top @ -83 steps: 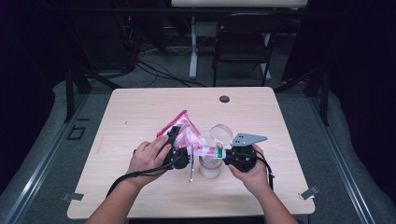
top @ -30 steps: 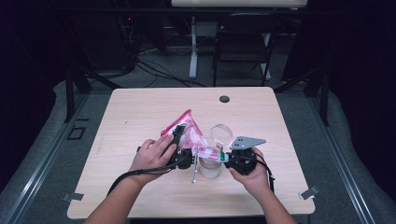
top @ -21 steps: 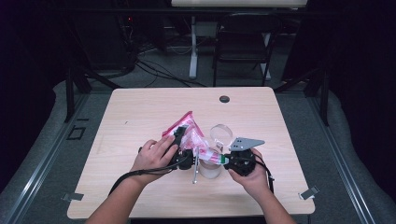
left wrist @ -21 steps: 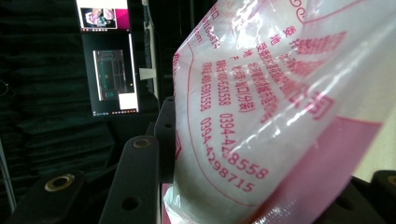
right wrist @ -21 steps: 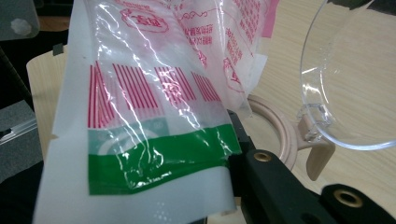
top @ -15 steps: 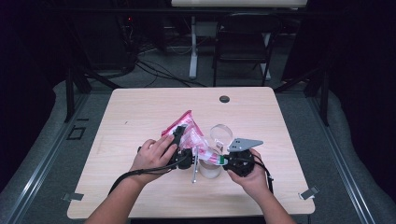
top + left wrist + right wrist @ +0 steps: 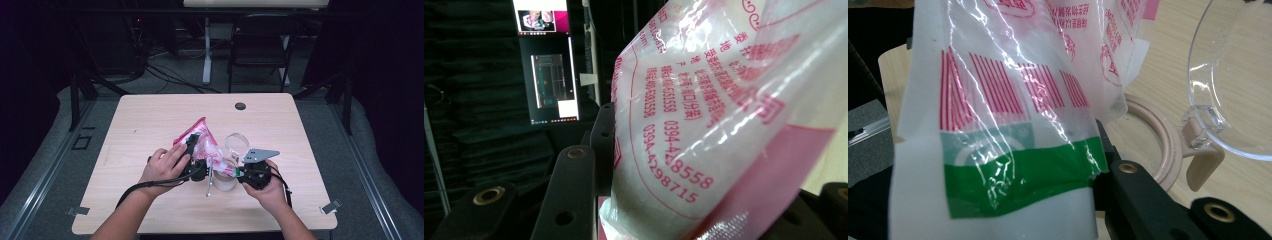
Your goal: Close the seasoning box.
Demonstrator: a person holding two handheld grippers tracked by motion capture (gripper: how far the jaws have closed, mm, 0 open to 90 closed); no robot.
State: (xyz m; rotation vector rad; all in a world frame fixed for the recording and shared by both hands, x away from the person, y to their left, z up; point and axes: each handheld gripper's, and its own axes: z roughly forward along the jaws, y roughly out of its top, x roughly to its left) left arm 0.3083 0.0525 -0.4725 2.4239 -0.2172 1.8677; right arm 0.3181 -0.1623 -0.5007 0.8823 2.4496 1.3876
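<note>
Two grippers are holding one bag above the worktop, near its front edge. The bag is clear plastic with pink print and pink borders; in the high view it is rising tilted from the hands toward the far left.

The left gripper is gripping the bag from the left. In the left gripper view its jaws are standing partly apart, with the filled, bulging bag wedged between them and one black jaw pressing against the plastic. The left hand is wrapping around the gripper body.

The right gripper is clamping the bag's lower end. In the right gripper view its jaws are closing tight on a flat edge of the bag that carries a green band and a red barcode.

A clear jar is standing on the worktop directly under the bag, between the two grippers. Its clear hinged lid is standing open behind it; the right gripper view is showing the lid and the jar's beige rim just beside the bag.

A small dark disc is lying near the far edge of the worktop, well apart from the bag.
</note>
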